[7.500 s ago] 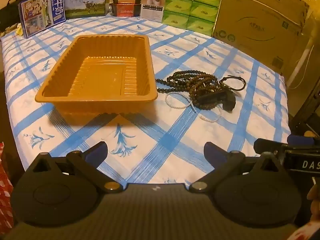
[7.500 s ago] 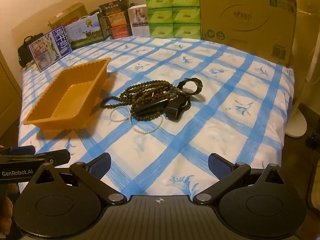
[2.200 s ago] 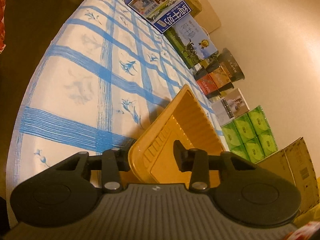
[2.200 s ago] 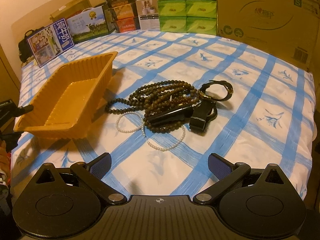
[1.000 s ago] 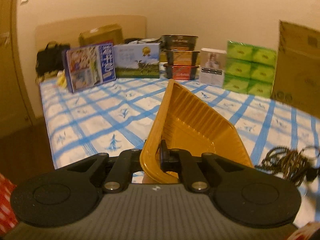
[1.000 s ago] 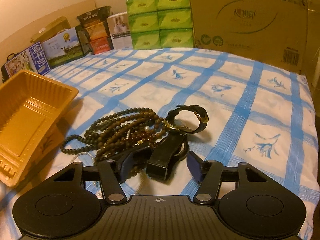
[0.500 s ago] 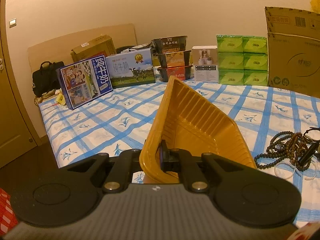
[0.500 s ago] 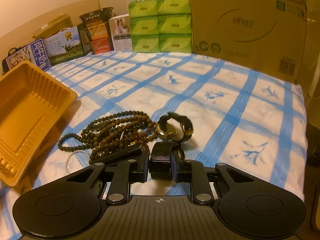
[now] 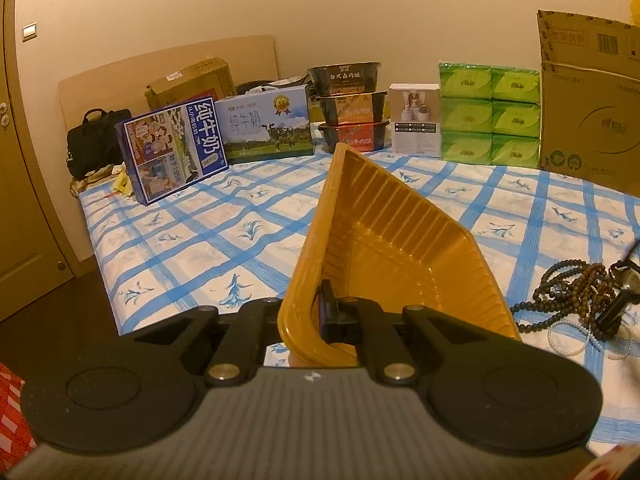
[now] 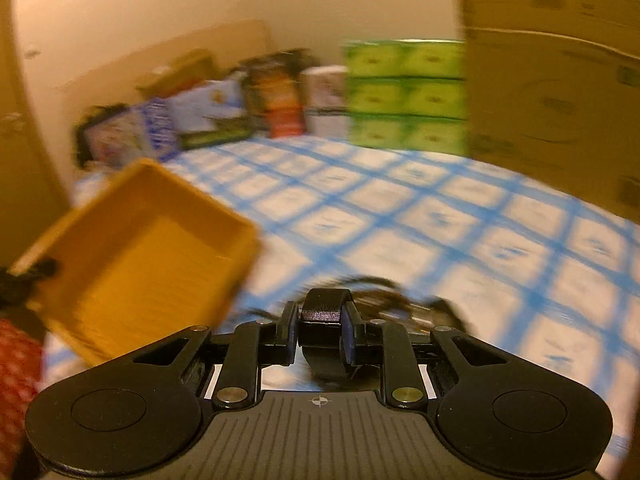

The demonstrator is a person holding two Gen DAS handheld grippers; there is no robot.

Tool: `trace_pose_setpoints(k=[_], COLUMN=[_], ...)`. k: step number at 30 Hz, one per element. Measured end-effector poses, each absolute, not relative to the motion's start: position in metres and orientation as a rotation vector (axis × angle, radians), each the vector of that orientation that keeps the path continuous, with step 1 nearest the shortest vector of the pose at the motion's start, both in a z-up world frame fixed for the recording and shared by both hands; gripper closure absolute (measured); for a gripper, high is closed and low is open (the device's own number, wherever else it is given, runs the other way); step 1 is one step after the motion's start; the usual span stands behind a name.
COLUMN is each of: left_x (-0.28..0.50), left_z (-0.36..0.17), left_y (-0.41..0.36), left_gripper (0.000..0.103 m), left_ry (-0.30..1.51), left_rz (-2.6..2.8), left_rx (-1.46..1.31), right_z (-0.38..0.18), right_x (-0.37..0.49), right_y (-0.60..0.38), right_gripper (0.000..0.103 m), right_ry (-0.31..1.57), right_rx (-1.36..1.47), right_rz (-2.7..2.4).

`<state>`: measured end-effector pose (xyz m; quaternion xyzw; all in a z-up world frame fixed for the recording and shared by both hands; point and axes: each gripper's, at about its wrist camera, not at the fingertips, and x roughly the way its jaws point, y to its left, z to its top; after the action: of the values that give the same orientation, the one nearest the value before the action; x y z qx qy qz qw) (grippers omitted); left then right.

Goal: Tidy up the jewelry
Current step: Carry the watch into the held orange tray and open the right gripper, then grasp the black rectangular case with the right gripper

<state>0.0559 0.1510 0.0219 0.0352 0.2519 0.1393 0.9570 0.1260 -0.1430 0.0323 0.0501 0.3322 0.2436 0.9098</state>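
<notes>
My left gripper (image 9: 310, 314) is shut on the near rim of the orange plastic tray (image 9: 384, 248), which is tilted up off the bed. The tray also shows at the left of the blurred right wrist view (image 10: 152, 248). My right gripper (image 10: 322, 332) is shut on a black watch strap (image 10: 325, 322) and holds it above the bed; more of the watch trails behind it as a dark blur. A pile of dark bead strands (image 9: 572, 292) with a white pearl bracelet (image 9: 568, 336) lies on the bed to the right of the tray.
The bed has a blue-and-white checked cover (image 9: 224, 224). Along the far edge stand milk cartons (image 9: 176, 148), stacked food bowls (image 9: 352, 108), green tissue packs (image 9: 488, 116) and a big cardboard box (image 9: 592, 100). A door (image 9: 20, 184) is at the left.
My right gripper has lifted the watch off the bead pile and swings up and toward the tray, blurring its view. My left gripper still holds the tilted tray, barely moved.
</notes>
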Motion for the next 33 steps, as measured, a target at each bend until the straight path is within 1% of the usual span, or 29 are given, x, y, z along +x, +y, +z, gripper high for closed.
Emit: trace_pose_setpoints(k=[6,10,15,16,17,18,19,20,25,30,33], left_x=[0.055,0.053,0.053,0.053,0.053,0.053,0.052,0.052,0.05,0.051,0.053], left_z=[0.02,0.019,0.018,0.018,0.018,0.018,0.018,0.018,0.019,0.019,0.019], left_y=[0.151,0.152,0.153,0.152,0.152,0.152,0.152,0.151,0.152,0.154,0.154], left_gripper=[0.096,0.096,0.096,0.097,0.097,0.097,0.097,0.097,0.097,0.097,0.097], left_ry=[0.504,0.499,0.496,0.497,0.498,0.499,0.498,0.499,0.503,0.505,0.509], left_rz=[0.277,0.275,0.272,0.268,0.272,0.272,0.275,0.274,0.28,0.283,0.287], left_rx=[0.059,0.049,0.038,0.035,0.035,0.034,0.032,0.03,0.019,0.011,0.007], right_z=[0.036,0.019,-0.003,-0.004,-0.003,-0.002,-0.001,0.002,-0.007,-0.036,-0.048], right_x=[0.144,0.158,0.158,0.156,0.153,0.15,0.148,0.144,0.127,0.12,0.124], right_y=[-0.069,-0.029,-0.008,-0.01,-0.015,-0.02,-0.027,-0.036,-0.097,-0.154,-0.17], right_gripper=[0.081,0.081,0.08,0.08,0.074,0.067,0.054,0.05,0.05,0.05,0.05], right_ry=[0.7,0.755,0.803,0.793,0.78,0.769,0.756,0.739,0.711,0.771,0.796], right_rx=[0.164,0.136,0.109,0.13,0.14,0.14,0.142,0.146,0.109,0.07,0.078], right_rz=[0.737,0.808,0.875,0.888,0.889,0.873,0.845,0.815,0.612,0.389,0.334])
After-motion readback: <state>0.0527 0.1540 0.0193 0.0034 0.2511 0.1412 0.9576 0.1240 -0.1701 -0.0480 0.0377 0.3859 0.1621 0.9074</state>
